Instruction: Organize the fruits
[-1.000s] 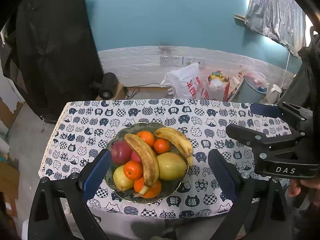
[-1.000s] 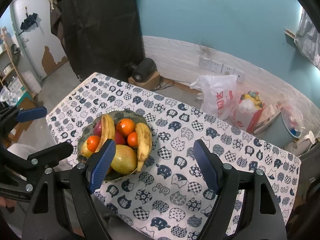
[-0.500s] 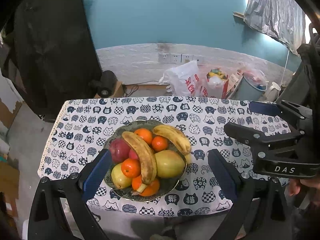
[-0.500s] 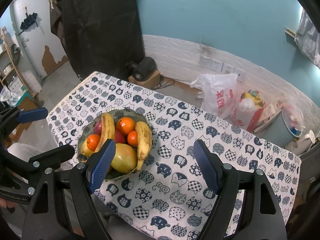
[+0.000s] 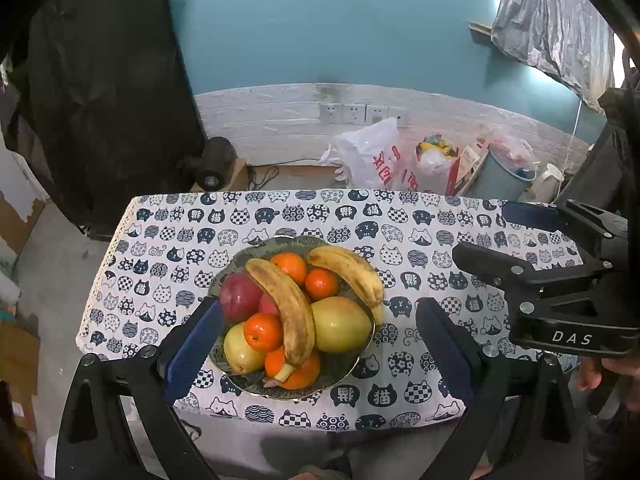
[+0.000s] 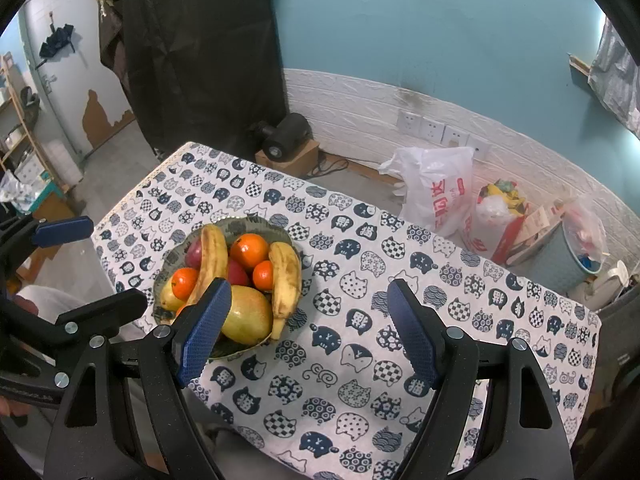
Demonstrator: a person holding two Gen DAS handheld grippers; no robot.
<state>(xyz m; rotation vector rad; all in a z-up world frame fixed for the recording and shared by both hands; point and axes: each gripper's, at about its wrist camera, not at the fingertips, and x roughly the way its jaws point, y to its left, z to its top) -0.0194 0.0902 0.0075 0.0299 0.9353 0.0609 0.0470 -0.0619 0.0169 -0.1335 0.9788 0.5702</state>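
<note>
A patterned bowl (image 5: 340, 376) full of fruit sits on the cat-print tablecloth (image 5: 424, 240). In it lie two bananas (image 5: 286, 304) (image 5: 348, 268), several oranges (image 5: 263, 332), red apples (image 5: 239, 297), a large yellow-green mango (image 5: 340, 324) and a pear (image 5: 238, 350). My left gripper (image 5: 316, 344) is open and empty, held above the bowl's near side. My right gripper (image 6: 308, 328) is open and empty, above the cloth just right of the bowl (image 6: 256, 225); the bananas (image 6: 210, 260) (image 6: 286, 276) and the mango (image 6: 246, 314) show there.
The right gripper's body (image 5: 560, 288) shows at the right of the left wrist view. Behind the table stand a white plastic bag (image 5: 372, 156), a blue bin (image 5: 504, 176) and a black device on a box (image 5: 214, 162). The table's front edge (image 5: 320, 428) is near.
The view of the left gripper has shifted slightly, so the bowl sits a little lower and nearer between its fingers. The right gripper has barely moved. The fruit has not moved.
</note>
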